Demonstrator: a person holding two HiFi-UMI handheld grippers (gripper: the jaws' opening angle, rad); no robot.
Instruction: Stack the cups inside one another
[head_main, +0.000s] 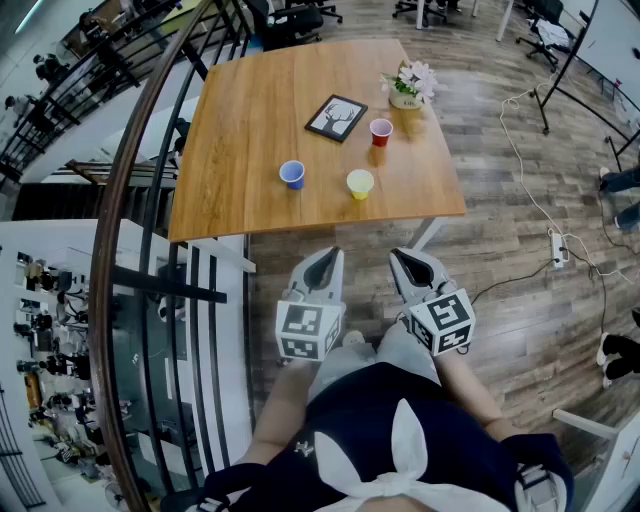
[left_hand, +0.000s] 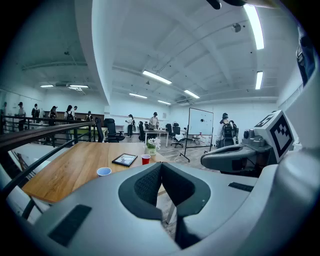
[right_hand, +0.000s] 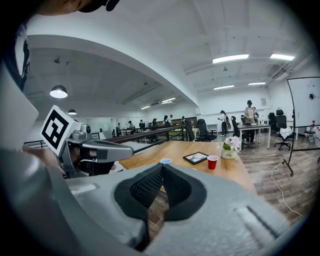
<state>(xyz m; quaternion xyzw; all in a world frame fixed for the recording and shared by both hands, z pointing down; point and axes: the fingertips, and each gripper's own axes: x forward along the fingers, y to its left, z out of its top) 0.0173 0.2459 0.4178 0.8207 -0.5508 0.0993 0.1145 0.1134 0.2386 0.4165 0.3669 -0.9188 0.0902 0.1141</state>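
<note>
Nothing is stacked yet. My left tongs and right tongs hang short of the surface, both closed on nothing, their ribbed dark pads pressed together. On the smooth wood-grain top, the blue cup and yellow cup stand apart near the front. The red cup stands farther back, beside a flat dark frame. All three are small, tapered and upright.

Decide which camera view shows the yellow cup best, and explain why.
The head view: the yellow cup stands in full sight near the front edge of the table, to the right of the blue cup. Both gripper views show the blue cup and the red cup, but not the yellow one.
</note>
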